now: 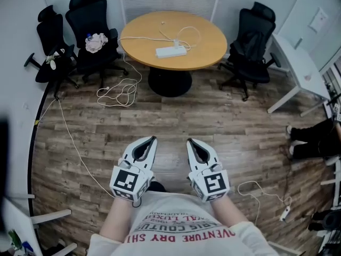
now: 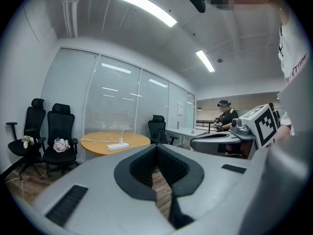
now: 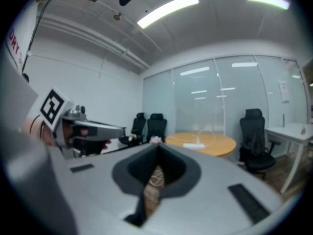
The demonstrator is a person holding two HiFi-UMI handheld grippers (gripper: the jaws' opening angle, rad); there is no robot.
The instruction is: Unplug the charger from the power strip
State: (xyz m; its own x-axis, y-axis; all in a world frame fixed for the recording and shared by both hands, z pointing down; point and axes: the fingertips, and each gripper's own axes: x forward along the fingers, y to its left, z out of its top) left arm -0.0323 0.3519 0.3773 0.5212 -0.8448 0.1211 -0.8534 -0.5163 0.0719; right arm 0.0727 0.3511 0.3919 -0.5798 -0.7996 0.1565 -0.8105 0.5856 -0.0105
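White and small, the plug-in charger (image 1: 176, 42) sits in the white plastic power strip (image 1: 170, 52) on the round wooden table (image 1: 208, 47) across the room, beside a black office chair (image 1: 253, 41). It looks light and rigid, best pinched by its body while the loose strip is pinned. Left gripper (image 1: 152, 139) and right gripper (image 1: 189, 141) hang clenched and empty, well apart from it; no container shows.

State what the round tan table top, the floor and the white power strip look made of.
Round tan table top: probably wood or laminate, matte, even honey colour.
Floor: wood-look planks, grain and seams visible; real wood or vinyl unclear.
White power strip: likely plastic, smooth, uniformly white.
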